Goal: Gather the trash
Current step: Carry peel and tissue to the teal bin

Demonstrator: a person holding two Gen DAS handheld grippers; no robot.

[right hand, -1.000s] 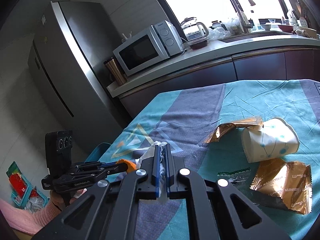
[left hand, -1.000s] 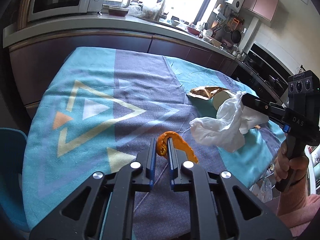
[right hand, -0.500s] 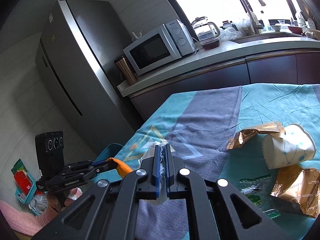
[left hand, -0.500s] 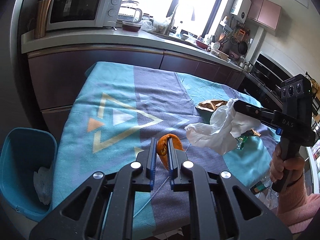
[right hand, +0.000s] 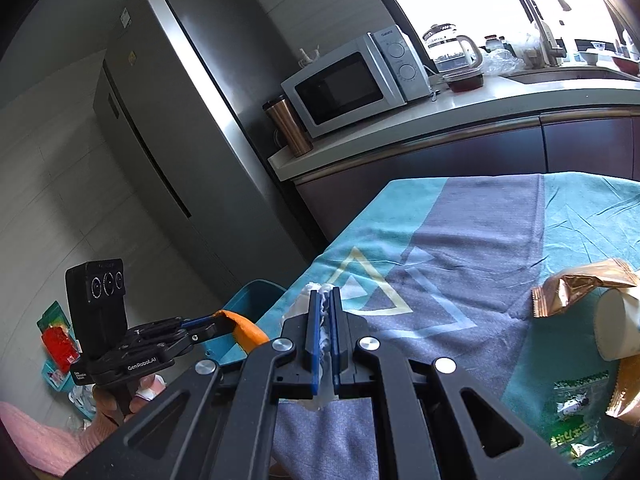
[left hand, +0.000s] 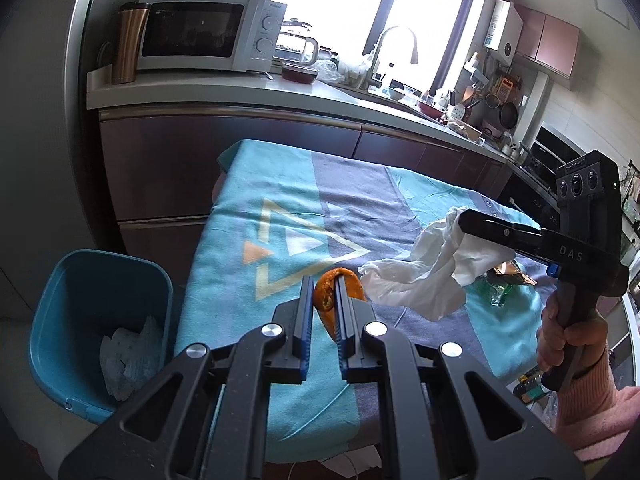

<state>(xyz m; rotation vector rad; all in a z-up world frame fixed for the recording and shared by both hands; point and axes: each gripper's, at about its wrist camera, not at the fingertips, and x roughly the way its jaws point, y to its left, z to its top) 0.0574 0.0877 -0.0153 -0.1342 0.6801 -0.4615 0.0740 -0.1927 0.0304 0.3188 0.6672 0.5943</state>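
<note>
My left gripper (left hand: 322, 286) is shut on an orange peel (left hand: 326, 300) and holds it above the near left part of the table. My right gripper (right hand: 325, 300) is shut on a crumpled white tissue (left hand: 424, 276), held in the air just right of the peel. The blue trash bin (left hand: 80, 280) stands on the floor left of the table, with white paper inside. In the right wrist view the left gripper (right hand: 208, 322) holds the peel (right hand: 244, 328) near the bin (right hand: 256, 298).
On the teal and grey tablecloth (right hand: 460, 248) lie a gold wrapper (right hand: 576, 288), a tipped paper cup (right hand: 616, 324) and a green clear wrapper (right hand: 576, 412). A counter with a microwave (left hand: 200, 36) runs behind the table. A fridge (right hand: 172, 140) stands at the left.
Both grippers have moved left and back toward the table's left edge with their loads. The blue bin has come fully into the left wrist view.
</note>
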